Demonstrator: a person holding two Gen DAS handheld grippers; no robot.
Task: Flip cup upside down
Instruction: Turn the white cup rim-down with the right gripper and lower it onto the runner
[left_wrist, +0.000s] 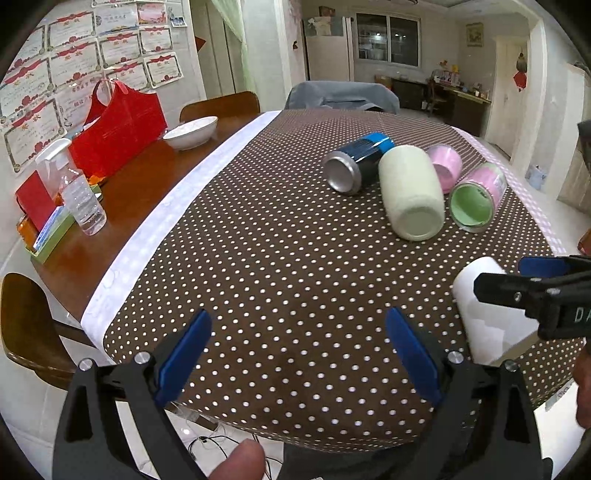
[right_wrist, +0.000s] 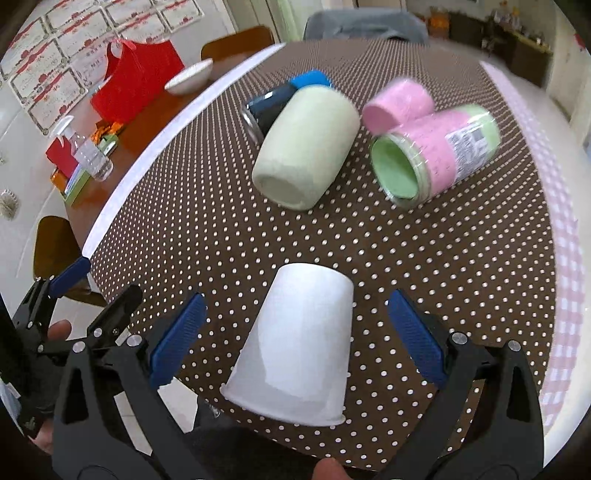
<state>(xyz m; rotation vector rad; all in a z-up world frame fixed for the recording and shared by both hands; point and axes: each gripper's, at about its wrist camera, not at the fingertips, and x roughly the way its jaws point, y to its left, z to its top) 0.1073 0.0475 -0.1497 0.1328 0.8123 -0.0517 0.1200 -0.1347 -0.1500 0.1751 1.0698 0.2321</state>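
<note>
A white paper cup (right_wrist: 295, 343) stands upside down, rim down, on the brown dotted tablecloth (right_wrist: 424, 240) near the table's front edge. My right gripper (right_wrist: 297, 332) is open, its blue pads (right_wrist: 415, 332) on either side of the cup and apart from it. The cup also shows in the left wrist view (left_wrist: 484, 314), partly hidden by the right gripper (left_wrist: 532, 284). My left gripper (left_wrist: 297, 354) is open and empty over the cloth, left of the cup; it also shows in the right wrist view (right_wrist: 70, 277).
Lying on the cloth further back are a blue can (left_wrist: 356, 162), a cream cup (left_wrist: 412, 192), a pink cup (left_wrist: 445, 162) and a pink-green jar (left_wrist: 478, 195). On bare wood at left stand a white bowl (left_wrist: 192, 131), red bag (left_wrist: 122, 125) and spray bottle (left_wrist: 75, 184).
</note>
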